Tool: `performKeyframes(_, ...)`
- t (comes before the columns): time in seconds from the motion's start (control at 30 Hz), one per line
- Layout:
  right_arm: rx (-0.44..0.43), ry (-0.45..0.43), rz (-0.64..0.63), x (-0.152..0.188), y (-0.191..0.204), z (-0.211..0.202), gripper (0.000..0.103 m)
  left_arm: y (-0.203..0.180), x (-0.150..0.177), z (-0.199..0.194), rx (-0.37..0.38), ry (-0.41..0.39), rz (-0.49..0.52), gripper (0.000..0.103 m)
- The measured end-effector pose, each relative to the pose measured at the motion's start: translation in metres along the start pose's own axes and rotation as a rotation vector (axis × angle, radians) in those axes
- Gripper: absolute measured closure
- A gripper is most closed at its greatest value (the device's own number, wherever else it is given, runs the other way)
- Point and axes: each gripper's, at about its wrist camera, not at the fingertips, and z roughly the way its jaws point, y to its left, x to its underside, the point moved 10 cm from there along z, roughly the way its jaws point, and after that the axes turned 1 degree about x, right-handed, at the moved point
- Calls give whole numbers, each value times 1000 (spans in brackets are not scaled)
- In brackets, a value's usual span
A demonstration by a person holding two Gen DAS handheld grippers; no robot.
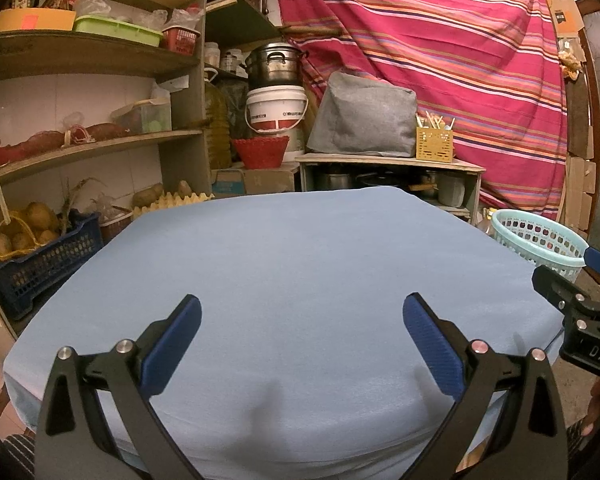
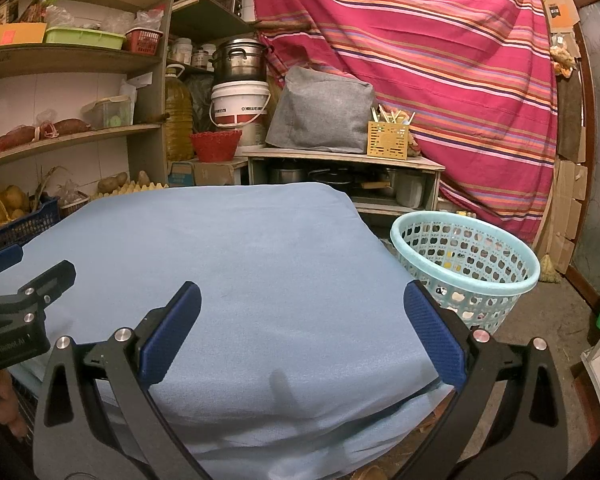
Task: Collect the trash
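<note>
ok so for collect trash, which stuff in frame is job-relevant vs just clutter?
Job-relevant:
- light blue basket, on the floor right of the table
- blue-covered table, no trash visible on it
- left gripper, open
- right gripper, open

Clutter:
- white bucket
- red bowl
- grey cover
- yellow utensil holder
- striped cloth

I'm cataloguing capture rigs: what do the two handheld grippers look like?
Both the left gripper and the right gripper have black angular linkage frames with silver pivot bolts and ribbed blue finger pads. White lettering marks each body where it shows in the other's view.
</note>
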Motion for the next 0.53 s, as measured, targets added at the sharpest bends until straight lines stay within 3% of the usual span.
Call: performKeyframes(0.53, 0, 0, 0, 0, 1, 0, 4, 2, -3, -3, 11, -10, 5, 4)
